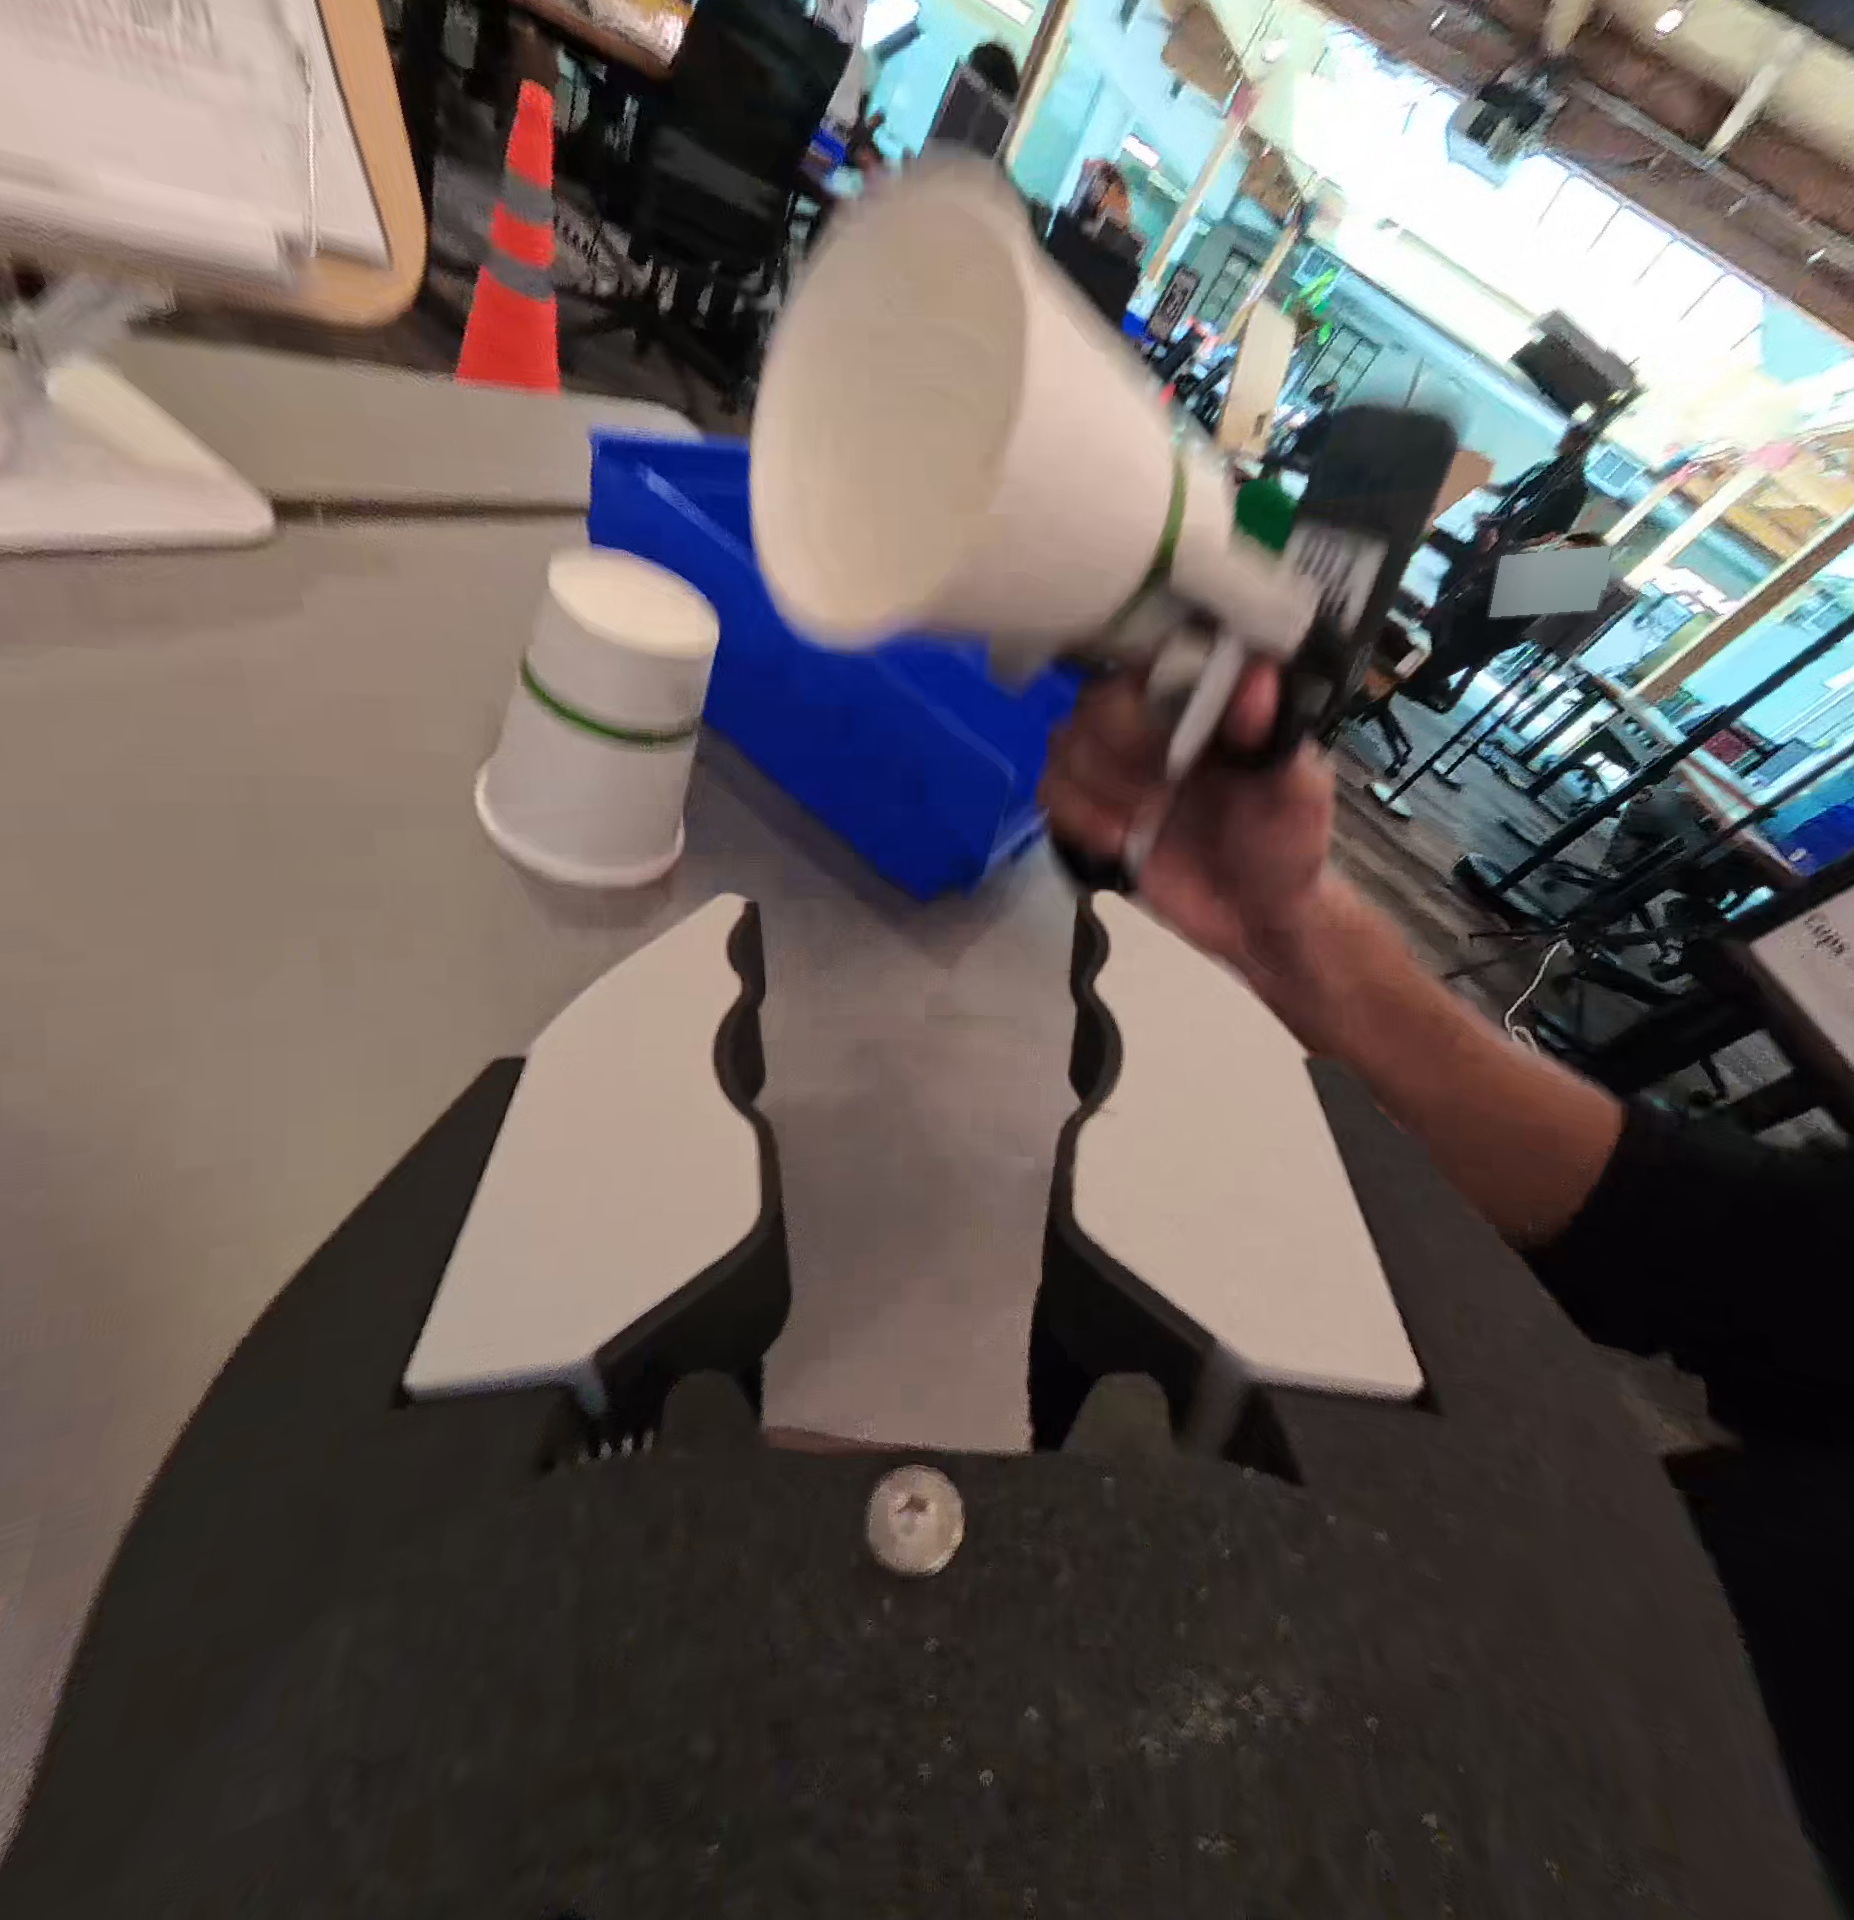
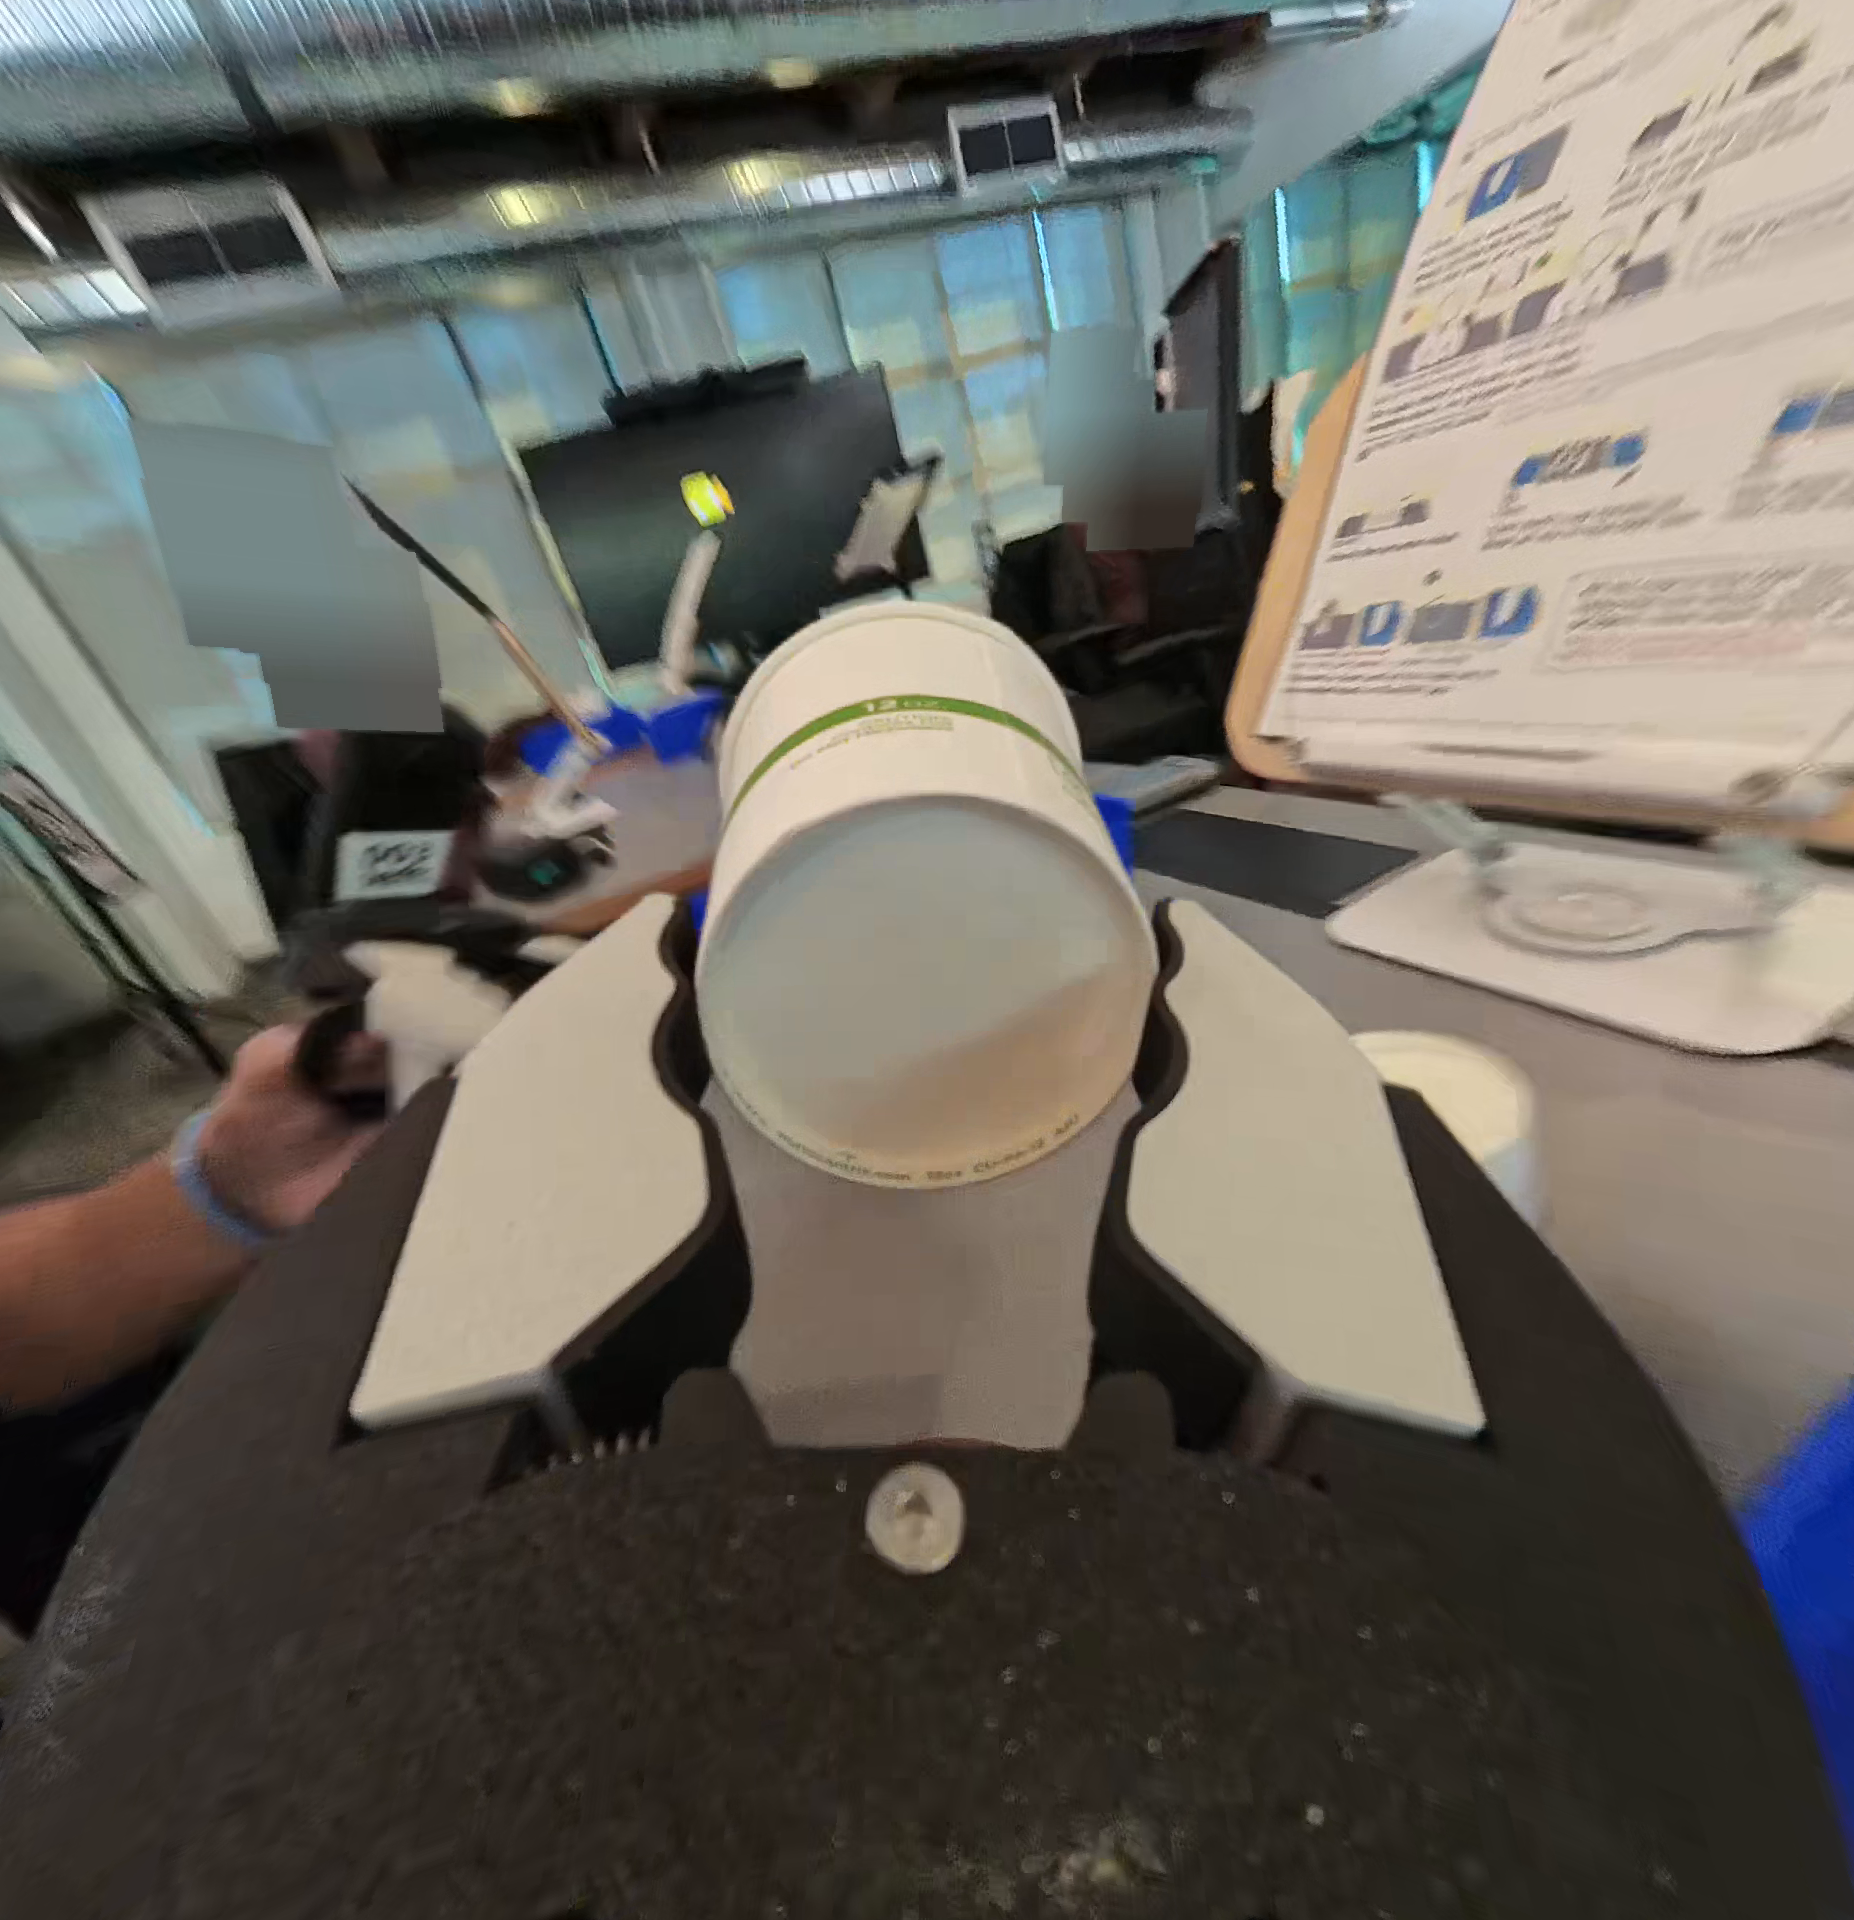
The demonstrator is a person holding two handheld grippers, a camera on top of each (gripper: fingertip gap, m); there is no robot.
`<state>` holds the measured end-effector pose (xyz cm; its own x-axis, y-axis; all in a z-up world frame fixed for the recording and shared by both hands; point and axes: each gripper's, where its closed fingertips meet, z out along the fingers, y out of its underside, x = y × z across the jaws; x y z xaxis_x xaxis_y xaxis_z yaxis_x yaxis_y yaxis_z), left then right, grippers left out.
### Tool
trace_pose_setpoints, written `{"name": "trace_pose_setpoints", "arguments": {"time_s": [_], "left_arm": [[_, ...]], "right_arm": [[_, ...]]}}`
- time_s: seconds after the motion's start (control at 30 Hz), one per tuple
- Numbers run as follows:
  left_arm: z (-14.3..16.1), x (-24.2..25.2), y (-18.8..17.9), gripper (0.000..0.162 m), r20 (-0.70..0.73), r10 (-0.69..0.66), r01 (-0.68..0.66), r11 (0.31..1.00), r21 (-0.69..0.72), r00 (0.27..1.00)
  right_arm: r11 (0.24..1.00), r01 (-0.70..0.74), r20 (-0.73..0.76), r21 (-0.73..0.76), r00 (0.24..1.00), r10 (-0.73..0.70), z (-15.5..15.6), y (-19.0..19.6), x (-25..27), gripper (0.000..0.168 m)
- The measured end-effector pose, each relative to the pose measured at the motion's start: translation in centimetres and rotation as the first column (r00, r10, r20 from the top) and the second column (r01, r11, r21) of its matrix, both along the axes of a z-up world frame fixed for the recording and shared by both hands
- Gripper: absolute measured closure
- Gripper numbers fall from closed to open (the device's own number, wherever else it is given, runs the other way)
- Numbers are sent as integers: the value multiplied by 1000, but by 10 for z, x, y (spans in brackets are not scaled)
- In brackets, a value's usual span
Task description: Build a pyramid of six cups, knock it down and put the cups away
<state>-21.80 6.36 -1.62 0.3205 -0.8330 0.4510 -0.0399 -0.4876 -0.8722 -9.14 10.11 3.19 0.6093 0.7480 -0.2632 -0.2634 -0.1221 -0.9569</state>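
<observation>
White paper cup with a green band (image 2: 918,894) clamped near its base between the right gripper (image 2: 923,1023) fingers (image 2: 1266,1174), lying on its side in the air, flat bottom toward the right wrist camera, open mouth pointing away. Same cup in the left wrist view (image 1: 933,436), raised above the counter (image 1: 175,935), mouth turned toward the left camera, inside stepped as if more cups are nested within, though blur prevents a count. Right gripper (image 1: 1245,623) there gripped in a person's hand (image 1: 1203,821), dark sleeve on the forearm. Below and to the left, a second white cup with a green band (image 1: 596,717) standing upside down on the grey counter, just beside a blue plastic bin (image 1: 861,748); contact between the two not discernible. Probably that same upside-down cup (image 2: 1453,1101) peeking out at the right of the right gripper. Left gripper (image 1: 915,997) low over the counter, fingers (image 1: 611,1153) apart with only bare counter between them, well short of the standing cup. Left hand with a blue wristband (image 2: 279,1132) visible at the left of the right wrist view, wrapped on a dark handle. Further out: a tilted board with printed sheets (image 2: 1588,395) on a clear stand, an orange traffic cone (image 1: 516,249) on the floor beyond the counter, and a blurred workspace with desks, chairs and screens.
</observation>
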Motion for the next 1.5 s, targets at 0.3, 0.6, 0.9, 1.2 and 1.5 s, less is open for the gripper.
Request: {"name": "trace_pose_setpoints", "arguments": {"time_s": [0.3, 0.6, 0.9, 1.2, 1.5], "left_arm": [[-103, 6, -62, 119, -176, -33, 26, 999, -39, 984], [-115, 9, -72, 120, -261, -81, 85, 996, 6, 962], [-116, 8, -71, 120, -257, -91, 92, 996, -9, 962], [-117, 6, -70, 121, -257, -117, 114, 993, -26, 959], [-27, -69, -5, 137, -406, -294, 361, 928, 96, 865]], "right_arm": [[964, 139, 841, -228, 527, 123, 16, 92, -24, 87], [837, 176, 853, -518, 182, 489, -113, 147, -68, 88], [818, 115, 817, -564, 221, 533, -158, 135, -73, 87], [920, 53, 895, -389, 260, 364, -134, 141, -69, 63], [936, -271, 99, -223, 949, 298, -41, -35, -87, 100]]}}
